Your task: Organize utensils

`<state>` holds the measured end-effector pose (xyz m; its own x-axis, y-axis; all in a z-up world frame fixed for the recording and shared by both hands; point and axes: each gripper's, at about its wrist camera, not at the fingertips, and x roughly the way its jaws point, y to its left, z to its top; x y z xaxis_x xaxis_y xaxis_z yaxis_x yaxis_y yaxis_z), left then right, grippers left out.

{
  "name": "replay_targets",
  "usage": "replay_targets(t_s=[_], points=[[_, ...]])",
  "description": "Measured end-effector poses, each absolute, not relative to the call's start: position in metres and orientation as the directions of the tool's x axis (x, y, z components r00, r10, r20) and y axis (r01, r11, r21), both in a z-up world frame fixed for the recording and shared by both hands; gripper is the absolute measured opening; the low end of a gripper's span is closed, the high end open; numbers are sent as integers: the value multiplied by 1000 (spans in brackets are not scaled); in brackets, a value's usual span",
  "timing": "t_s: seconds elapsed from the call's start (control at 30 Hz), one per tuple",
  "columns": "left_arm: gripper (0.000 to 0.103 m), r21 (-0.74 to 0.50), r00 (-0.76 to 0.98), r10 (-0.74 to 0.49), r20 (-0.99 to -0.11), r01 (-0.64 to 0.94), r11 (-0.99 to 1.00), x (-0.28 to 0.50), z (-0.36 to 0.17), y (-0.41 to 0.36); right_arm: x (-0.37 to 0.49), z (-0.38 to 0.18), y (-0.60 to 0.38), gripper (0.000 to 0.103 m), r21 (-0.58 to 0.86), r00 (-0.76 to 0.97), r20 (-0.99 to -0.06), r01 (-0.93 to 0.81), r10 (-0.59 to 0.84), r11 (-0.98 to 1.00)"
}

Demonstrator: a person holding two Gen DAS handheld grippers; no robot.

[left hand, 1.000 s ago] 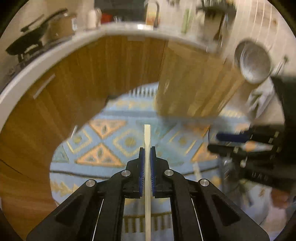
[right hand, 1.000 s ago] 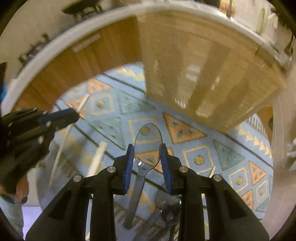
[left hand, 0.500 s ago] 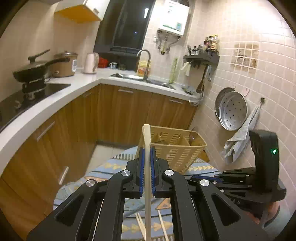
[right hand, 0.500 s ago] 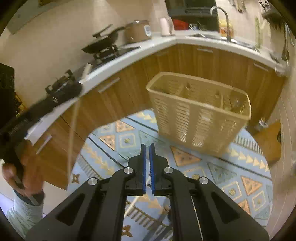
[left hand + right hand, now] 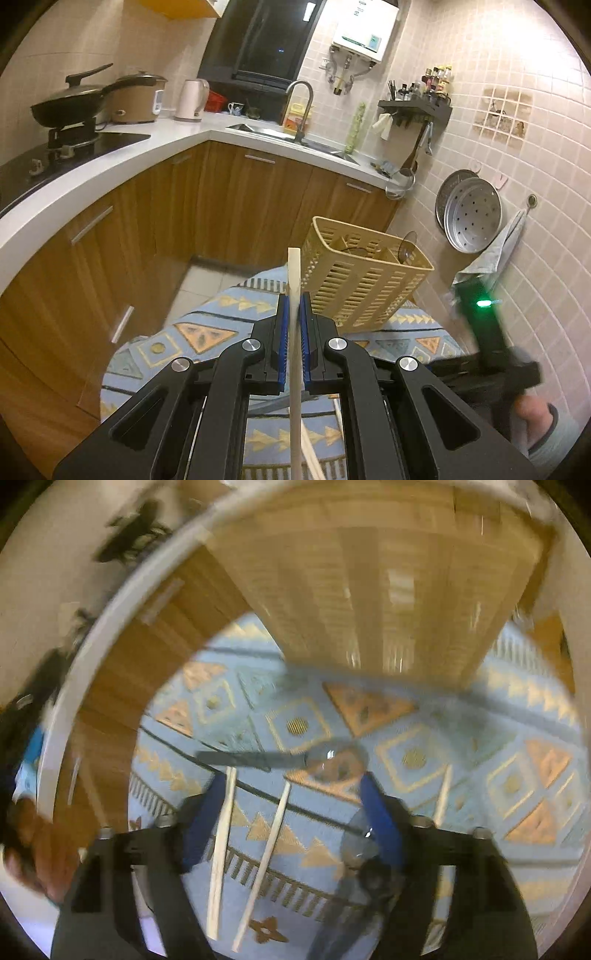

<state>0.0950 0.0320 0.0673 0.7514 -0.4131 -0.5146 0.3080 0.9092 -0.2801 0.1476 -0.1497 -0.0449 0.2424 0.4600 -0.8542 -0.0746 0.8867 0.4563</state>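
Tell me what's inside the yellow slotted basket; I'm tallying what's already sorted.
Inside the basket, one clear spoon stands in the right compartment and a pale stick shows at the left. The walls hide everything lower down.

Basket [image 5: 364, 280] top open; cabinets [image 5: 236, 206] close behind; spoon [image 5: 273, 758], chopsticks [image 5: 221, 842] litter cloth [image 5: 461, 775].

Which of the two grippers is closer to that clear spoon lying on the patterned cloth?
Right. The right gripper hangs just above the clear spoon, jaws opening, nothing between them. The left gripper is raised toward the basket, shut on a chopstick.
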Motion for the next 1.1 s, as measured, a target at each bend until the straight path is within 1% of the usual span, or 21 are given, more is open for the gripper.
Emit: replay_targets(t_s=[0.03, 0.07, 0.27, 0.5, 0.53, 0.63, 0.7, 0.77, 0.8, 0.87, 0.9, 1.0, 1.07, 1.1], points=[[4, -285, 750, -415, -514, 308, 908, 94, 67, 34, 152, -55, -147, 39, 494, 206, -848, -28, 489, 869], [4, -290, 750, -419, -512, 309, 906, 93, 65, 38, 156, -62, -144, 34, 515, 189, -843, 17, 503, 857], [4, -296, 758, -417, -502, 302, 906, 87, 59, 58, 164, -75, -127, 34, 485, 220, -866, 147, 449, 862], [4, -347, 770, -432, -470, 288, 892, 83, 54, 86, 168, -67, -110, 34, 371, 329, -904, 289, 272, 882], [4, -355, 773, -434, -464, 286, 890, 83, 54, 89, 167, -66, -106, 34, 346, 346, -910, 323, 230, 881], [4, -377, 782, -438, -445, 280, 883, 82, 56, 96, 167, -64, -90, 34, 260, 378, -918, 355, 117, 898], [4, -385, 789, -437, -432, 277, 880, 80, 57, 101, 165, -64, -79, 34, 195, 394, -918, 351, 44, 916], [4, -387, 798, -433, -419, 274, 880, 79, 60, 106, 160, -64, -62, 31, 92, 414, -908, 332, -57, 939], [4, -388, 801, -431, -416, 273, 880, 78, 60, 107, 158, -63, -57, 31, 69, 426, -901, 323, -80, 944], [4, -387, 804, -431, -410, 274, 880, 76, 62, 110, 157, -62, -53, 22, 63, 428, -901, 286, -69, 956], [4, -384, 805, -429, -410, 274, 882, 76, 64, 110, 157, -62, -51, 21, 69, 420, -906, 278, -57, 958], [4, -381, 806, -430, -406, 278, 882, 75, 65, 110, 154, -55, -68, 13, 161, 381, -923, 256, 53, 953], [4, -381, 804, -434, -408, 282, 881, 75, 64, 109, 157, -51, -84, 4, 227, 366, -921, 226, 133, 947], [4, -379, 802, -434, -410, 283, 881, 76, 64, 108, 157, -49, -90, 2, 245, 353, -922, 218, 158, 945]])
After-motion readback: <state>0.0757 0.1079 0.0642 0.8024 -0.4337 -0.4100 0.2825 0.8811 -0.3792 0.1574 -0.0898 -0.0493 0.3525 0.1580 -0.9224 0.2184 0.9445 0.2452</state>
